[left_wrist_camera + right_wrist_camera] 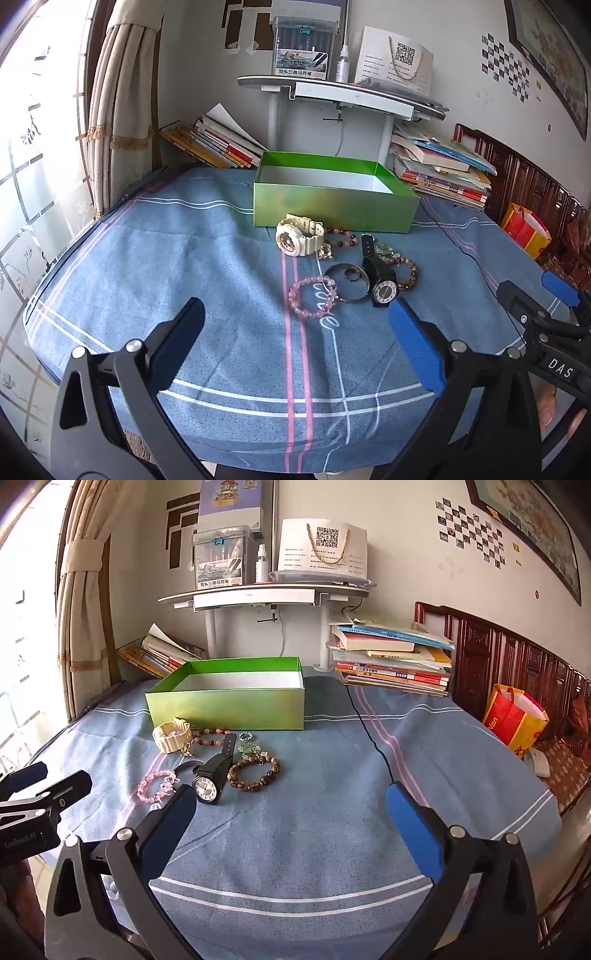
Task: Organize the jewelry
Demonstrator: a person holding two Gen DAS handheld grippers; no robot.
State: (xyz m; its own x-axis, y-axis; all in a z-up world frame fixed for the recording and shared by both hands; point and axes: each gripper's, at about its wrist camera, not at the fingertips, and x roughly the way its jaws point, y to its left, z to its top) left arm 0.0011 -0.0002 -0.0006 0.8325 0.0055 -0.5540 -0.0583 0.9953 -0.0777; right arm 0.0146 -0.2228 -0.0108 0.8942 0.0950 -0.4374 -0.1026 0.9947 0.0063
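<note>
An open green box (pixel 334 206) (pixel 229 705) stands empty at the back of the blue cloth. In front of it lie a cream watch (pixel 297 236) (pixel 173 736), a black watch (pixel 380 284) (pixel 212 775), a pink bead bracelet (pixel 312 297) (pixel 155 784), a brown bead bracelet (pixel 255 773) (pixel 408 273), a red bead bracelet (pixel 341 238) (pixel 212 736) and a dark bangle (pixel 349 282). My left gripper (pixel 295 321) is open and empty, just short of the pink bracelet. My right gripper (pixel 291 805) is open and empty, to the right of the jewelry.
Book stacks (pixel 439 166) (pixel 391 657) lie at the back left and back right of the table. A white shelf stand (pixel 343 96) holds boxes behind the green box. A black cable (pixel 369 734) runs across the cloth. A red-yellow bag (pixel 513 716) sits off the right edge.
</note>
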